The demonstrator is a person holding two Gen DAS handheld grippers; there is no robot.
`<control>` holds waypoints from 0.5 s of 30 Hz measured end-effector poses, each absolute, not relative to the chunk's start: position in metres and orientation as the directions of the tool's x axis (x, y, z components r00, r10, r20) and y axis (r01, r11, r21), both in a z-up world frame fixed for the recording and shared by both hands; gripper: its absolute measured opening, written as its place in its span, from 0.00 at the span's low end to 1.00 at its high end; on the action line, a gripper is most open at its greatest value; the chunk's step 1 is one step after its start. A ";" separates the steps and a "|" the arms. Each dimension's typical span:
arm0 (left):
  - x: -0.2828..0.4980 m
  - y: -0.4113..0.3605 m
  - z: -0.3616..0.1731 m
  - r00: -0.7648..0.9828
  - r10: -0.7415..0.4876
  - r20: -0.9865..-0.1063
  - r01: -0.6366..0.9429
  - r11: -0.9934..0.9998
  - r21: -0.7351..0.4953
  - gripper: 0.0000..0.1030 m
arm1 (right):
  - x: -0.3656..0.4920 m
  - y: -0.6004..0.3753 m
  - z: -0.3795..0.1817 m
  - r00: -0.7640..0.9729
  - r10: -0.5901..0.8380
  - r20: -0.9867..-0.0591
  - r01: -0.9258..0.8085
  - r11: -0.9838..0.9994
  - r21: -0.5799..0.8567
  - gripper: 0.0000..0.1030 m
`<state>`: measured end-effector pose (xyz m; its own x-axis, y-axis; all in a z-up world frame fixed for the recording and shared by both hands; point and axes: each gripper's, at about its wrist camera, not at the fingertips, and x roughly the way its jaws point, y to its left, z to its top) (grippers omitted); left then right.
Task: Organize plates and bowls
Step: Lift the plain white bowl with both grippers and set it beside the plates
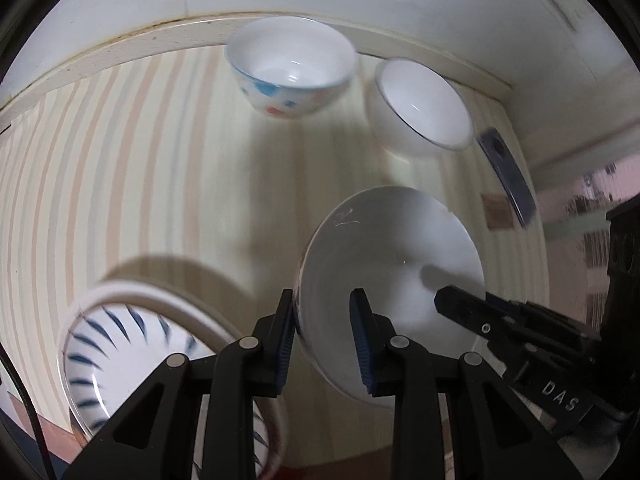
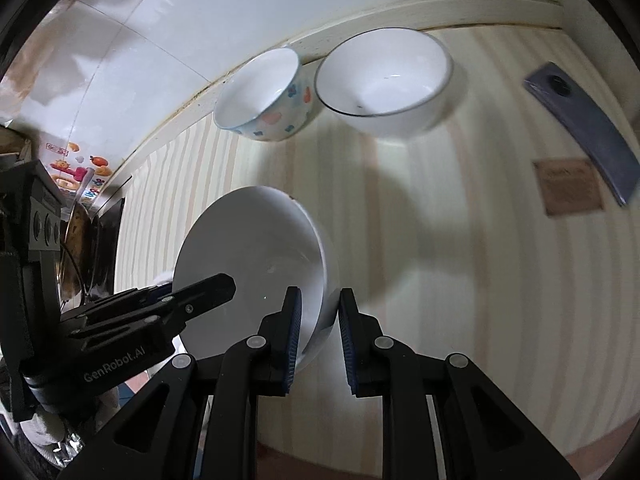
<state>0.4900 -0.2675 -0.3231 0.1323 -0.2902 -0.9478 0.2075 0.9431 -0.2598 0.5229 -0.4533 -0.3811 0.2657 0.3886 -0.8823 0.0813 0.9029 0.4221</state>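
Note:
A large white bowl (image 1: pixel 392 256) is held above the striped table, tilted, with both grippers on its rim. My left gripper (image 1: pixel 324 332) straddles its left rim with a gap at the inner pad. My right gripper (image 2: pixel 320 332) straddles its right rim (image 2: pixel 320 280). The right gripper's finger also shows in the left wrist view (image 1: pixel 472 308). A bowl with blue and red spots (image 1: pixel 290 76) and a plain white bowl with a dark rim (image 1: pixel 420 104) stand at the back by the wall. A plate with blue strokes (image 1: pixel 120 356) lies below the left gripper.
A dark phone (image 2: pixel 584 132) and a small brown card (image 2: pixel 568 186) lie at the right of the table. The white wall and its ledge (image 1: pixel 160 36) run behind the bowls. Kitchen things with stickers (image 2: pixel 76 176) stand at the far left.

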 end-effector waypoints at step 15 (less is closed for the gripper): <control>0.446 -0.306 -0.355 0.072 -0.227 -0.971 0.310 0.931 -0.194 0.24 | 0.460 -0.479 -0.402 0.247 0.371 -0.895 0.132 0.902 0.410 0.20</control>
